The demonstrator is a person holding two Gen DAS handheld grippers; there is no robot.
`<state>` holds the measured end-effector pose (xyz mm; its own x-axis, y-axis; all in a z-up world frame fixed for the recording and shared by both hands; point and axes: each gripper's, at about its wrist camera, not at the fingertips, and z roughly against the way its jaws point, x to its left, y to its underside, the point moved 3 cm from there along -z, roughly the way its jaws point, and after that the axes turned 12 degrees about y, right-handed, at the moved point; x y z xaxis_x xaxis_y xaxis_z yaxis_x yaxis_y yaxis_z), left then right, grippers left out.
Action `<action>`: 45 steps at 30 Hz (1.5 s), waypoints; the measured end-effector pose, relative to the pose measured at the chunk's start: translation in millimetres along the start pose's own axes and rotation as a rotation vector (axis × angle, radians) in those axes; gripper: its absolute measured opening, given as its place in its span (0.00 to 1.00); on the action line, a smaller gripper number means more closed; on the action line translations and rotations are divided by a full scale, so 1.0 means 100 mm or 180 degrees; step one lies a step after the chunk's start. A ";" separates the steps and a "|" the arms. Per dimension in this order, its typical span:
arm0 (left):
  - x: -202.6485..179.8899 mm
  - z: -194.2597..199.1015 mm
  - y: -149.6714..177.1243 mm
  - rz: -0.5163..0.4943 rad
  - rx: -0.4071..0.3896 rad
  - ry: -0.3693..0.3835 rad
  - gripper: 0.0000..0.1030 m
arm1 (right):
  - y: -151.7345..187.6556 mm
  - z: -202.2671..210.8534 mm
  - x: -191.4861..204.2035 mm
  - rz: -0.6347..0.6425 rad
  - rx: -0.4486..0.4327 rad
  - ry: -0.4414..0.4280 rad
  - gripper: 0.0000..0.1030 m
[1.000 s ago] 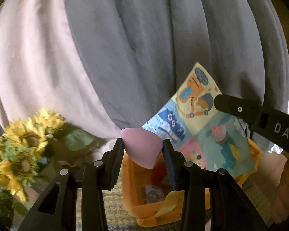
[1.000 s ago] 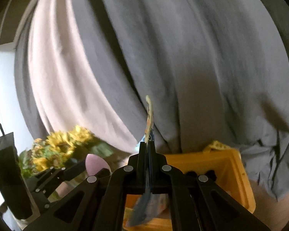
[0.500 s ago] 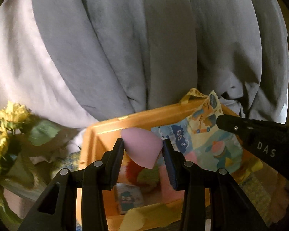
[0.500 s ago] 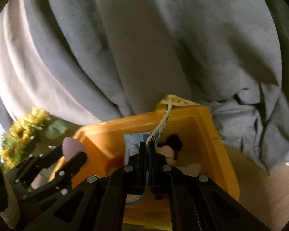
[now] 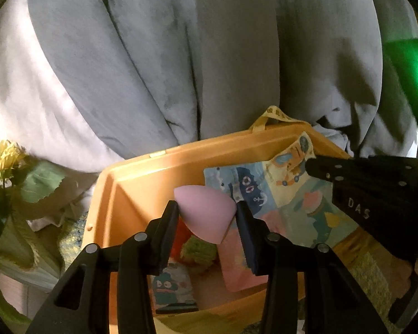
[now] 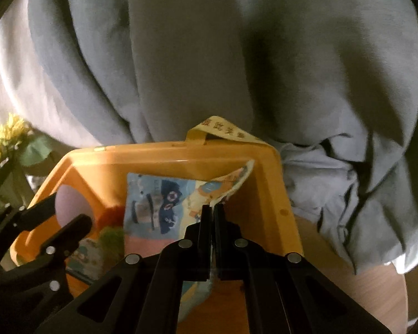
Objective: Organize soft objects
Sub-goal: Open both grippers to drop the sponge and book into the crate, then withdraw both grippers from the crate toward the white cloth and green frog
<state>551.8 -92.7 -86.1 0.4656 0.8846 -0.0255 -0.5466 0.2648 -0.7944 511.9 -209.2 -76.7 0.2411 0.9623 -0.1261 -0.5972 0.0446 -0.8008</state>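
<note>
My left gripper [image 5: 207,217] is shut on a pink egg-shaped sponge [image 5: 204,215] and holds it over the left half of an orange plastic bin [image 5: 131,183]. My right gripper [image 6: 213,208] is shut on a soft cloth book [image 6: 164,203] printed with cartoon vehicles, which hangs down into the same bin [image 6: 267,194]. The right gripper [image 5: 312,167] and the cloth book [image 5: 287,203] also show in the left wrist view. The left gripper [image 6: 69,211] with the sponge [image 6: 69,203] shows at the left of the right wrist view. Other soft toys [image 5: 197,247] lie inside the bin.
A grey and white curtain [image 5: 181,55] hangs right behind the bin. Yellow artificial sunflowers [image 5: 5,158] stand at the left. A wooden surface [image 6: 348,275] shows to the right of the bin.
Both grippers have come down and forward over the bin. The cloth book has gone from above the bin's rim to inside it. The sponge now hangs over the bin's inside.
</note>
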 end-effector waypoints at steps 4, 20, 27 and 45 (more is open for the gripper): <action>0.00 -0.01 0.02 0.0050 0.0012 0.0062 0.48 | 0.01 0.08 -0.04 -0.0055 -0.0106 0.0014 0.42; -0.05 0.61 0.00 0.0265 -0.0400 0.0022 0.81 | 0.03 0.93 -0.25 -0.0297 -0.0922 0.0550 0.75; -0.20 1.00 0.15 0.0153 -0.0549 -0.0025 0.82 | 0.21 1.32 -0.26 -0.0239 -0.1152 0.0594 0.78; -0.50 1.27 0.91 0.0031 -0.0305 -0.0016 0.85 | 0.94 1.52 -0.30 -0.0215 -0.0670 0.0434 0.80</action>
<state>390.6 -64.3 -80.2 0.4570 0.8890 -0.0307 -0.4819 0.2184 -0.8486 332.3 -193.2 -59.3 0.3845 0.9133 -0.1345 -0.4072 0.0371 -0.9126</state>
